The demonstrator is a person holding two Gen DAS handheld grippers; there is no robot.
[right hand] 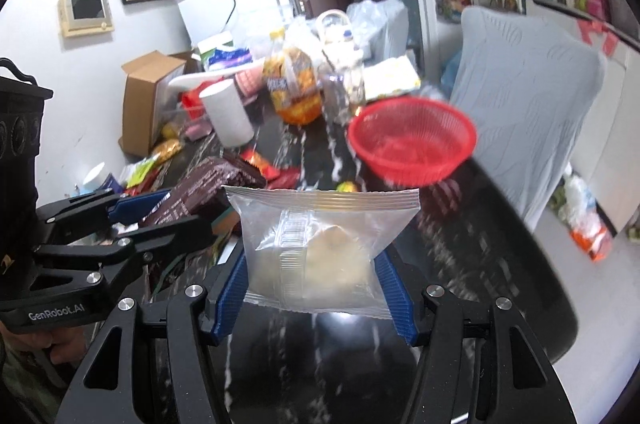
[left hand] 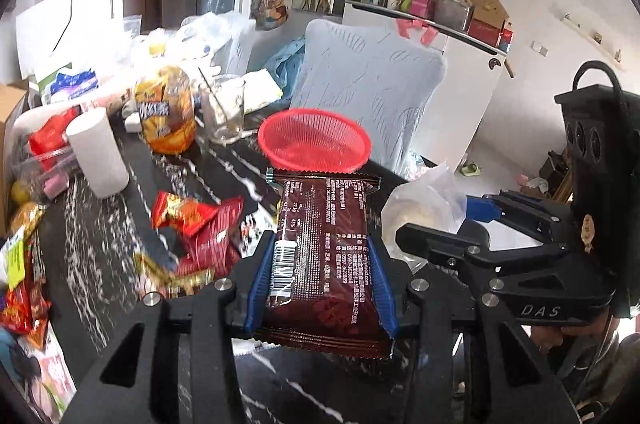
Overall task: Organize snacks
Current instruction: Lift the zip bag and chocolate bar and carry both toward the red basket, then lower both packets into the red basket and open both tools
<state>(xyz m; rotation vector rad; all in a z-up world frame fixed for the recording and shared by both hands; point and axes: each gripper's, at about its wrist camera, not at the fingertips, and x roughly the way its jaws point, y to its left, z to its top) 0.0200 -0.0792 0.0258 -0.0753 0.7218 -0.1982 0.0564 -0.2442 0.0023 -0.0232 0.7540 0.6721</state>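
My left gripper (left hand: 322,284) is shut on a dark brown snack packet (left hand: 326,252), held above the black marbled table (left hand: 120,248). The same packet (right hand: 200,194) shows at the left of the right wrist view. My right gripper (right hand: 316,274) is shut on a clear packet with a pale pastry inside (right hand: 324,248); that clear packet (left hand: 424,208) also shows to the right in the left wrist view. An empty red mesh basket (left hand: 314,140) (right hand: 412,140) stands on the table just beyond both packets. Red snack packets (left hand: 200,224) lie loose on the table at the left.
A white paper roll (left hand: 98,152), an orange-labelled bottle (left hand: 168,108) and a glass (left hand: 224,108) stand behind the basket. A pale blue covered chair (left hand: 372,92) is at the table's far edge. More wrappers (left hand: 24,284) crowd the left edge. A cardboard box (right hand: 148,96) sits at the far left.
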